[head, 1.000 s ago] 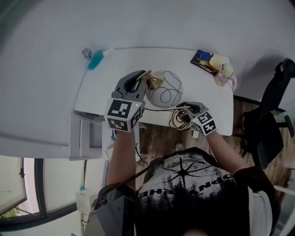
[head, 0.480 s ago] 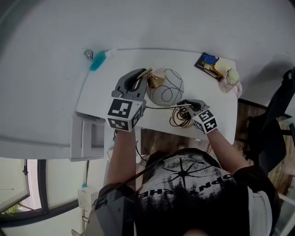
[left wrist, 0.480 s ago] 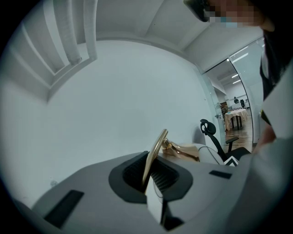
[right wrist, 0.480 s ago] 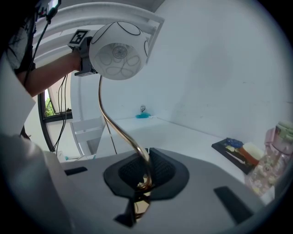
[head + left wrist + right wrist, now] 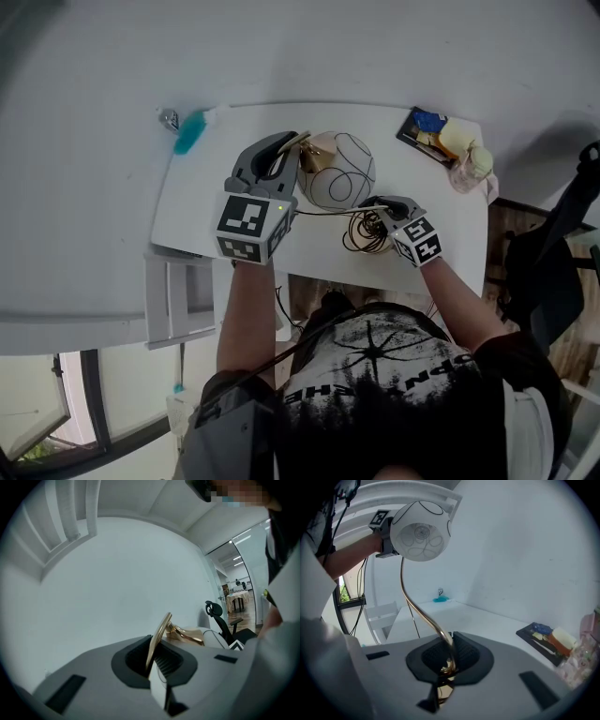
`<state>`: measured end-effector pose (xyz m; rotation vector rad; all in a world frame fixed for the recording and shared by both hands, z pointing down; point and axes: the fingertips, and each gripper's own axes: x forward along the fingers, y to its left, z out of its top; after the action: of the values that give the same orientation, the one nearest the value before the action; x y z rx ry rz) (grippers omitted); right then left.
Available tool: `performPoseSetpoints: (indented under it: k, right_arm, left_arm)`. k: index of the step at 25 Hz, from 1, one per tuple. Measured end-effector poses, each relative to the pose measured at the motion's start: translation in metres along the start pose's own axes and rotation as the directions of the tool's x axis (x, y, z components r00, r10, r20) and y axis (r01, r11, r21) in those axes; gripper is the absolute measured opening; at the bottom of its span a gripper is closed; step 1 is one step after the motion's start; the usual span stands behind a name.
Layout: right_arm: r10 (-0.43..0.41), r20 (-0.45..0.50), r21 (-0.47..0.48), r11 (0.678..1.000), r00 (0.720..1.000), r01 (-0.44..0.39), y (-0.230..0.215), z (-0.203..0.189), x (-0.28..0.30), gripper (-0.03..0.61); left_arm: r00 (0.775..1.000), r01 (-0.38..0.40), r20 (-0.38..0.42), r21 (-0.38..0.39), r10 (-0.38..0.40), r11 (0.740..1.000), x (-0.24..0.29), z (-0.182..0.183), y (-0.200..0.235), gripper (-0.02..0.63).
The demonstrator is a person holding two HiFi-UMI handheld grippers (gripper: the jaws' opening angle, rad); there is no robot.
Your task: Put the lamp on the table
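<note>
Lamp (image 5: 339,171), clamped by left gripper (image 5: 292,145) and right gripper (image 5: 367,202), over table (image 5: 398,155) bearing bottle (image 5: 472,166).

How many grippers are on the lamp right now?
2. The left gripper is shut on the lamp's flat gold plate; the right gripper is shut on its curved gold stem.

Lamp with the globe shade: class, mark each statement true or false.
1. The right gripper is shut on the gold lamp stem. True.
2. The left gripper is open and empty. False: it is shut on the flat gold lamp plate.
3. The globe shade is white with thin dark lines. True.
4. A dark tray lies at the table's left. False: the tray lies at the table's far right corner.
</note>
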<state>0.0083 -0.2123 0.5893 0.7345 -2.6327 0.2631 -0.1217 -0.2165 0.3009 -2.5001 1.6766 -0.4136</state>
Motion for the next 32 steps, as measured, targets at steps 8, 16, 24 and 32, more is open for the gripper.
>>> performPoseSetpoints:
  k: [8, 16, 24, 32]
  right_arm:
    - [-0.060, 0.013, 0.030, 0.998, 0.998, 0.060, -0.026, 0.028, 0.046, 0.020]
    - [-0.120, 0.029, 0.058, 0.991, 0.992, 0.118, -0.056, 0.059, 0.099, 0.020]
    - [-0.190, 0.034, 0.110, 0.977, 0.981, 0.185, -0.092, 0.080, 0.149, 0.020]
    - [-0.225, 0.032, 0.122, 0.968, 0.974, 0.219, -0.125, 0.099, 0.197, 0.020]
  left_arm:
    - [0.998, 0.054, 0.017, 0.022, -0.054, 0.998, 0.040, 0.001, 0.048, 0.017]
    - [0.993, 0.109, 0.034, 0.058, -0.111, 0.992, 0.084, 0.002, 0.098, 0.017]
    - [0.983, 0.172, 0.050, 0.103, -0.178, 0.980, 0.138, 0.005, 0.139, 0.017]
    - [0.973, 0.214, 0.052, 0.180, -0.227, 0.960, 0.183, 0.012, 0.165, 0.017]
